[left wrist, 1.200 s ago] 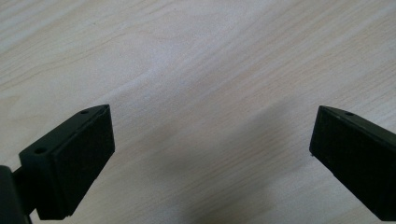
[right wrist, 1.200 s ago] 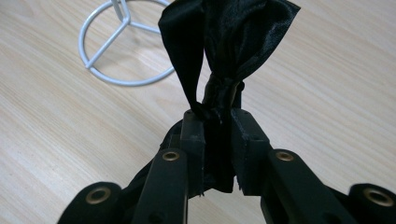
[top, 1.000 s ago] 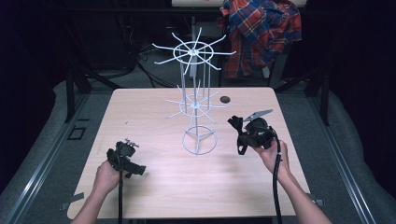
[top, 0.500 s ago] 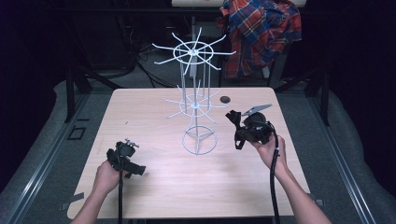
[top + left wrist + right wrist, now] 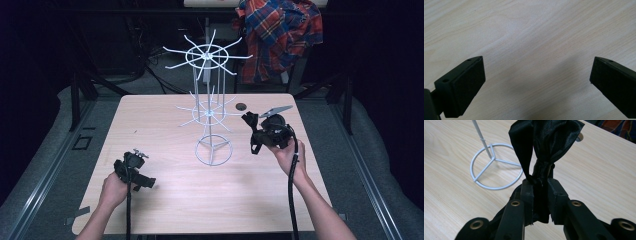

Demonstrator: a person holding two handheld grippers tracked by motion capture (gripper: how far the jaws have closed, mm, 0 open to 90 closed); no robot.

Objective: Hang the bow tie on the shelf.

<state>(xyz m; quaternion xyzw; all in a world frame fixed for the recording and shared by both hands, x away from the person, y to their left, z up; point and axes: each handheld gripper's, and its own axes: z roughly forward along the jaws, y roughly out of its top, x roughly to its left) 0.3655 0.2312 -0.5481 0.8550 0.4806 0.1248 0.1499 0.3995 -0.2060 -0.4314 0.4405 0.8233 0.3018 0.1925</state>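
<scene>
Right tool (image 5: pixel 541 195) clamps black satin bow (image 5: pixel 544 142); left tool (image 5: pixel 536 82) wide, bare; no legible writing.

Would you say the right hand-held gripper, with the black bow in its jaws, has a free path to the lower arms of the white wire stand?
Probably yes. The right hand-held gripper holds the black bow just beside the white wire stand, and nothing lies between them on the table.

No legible text, label, brand, number or sign found on any surface inspected.
</scene>
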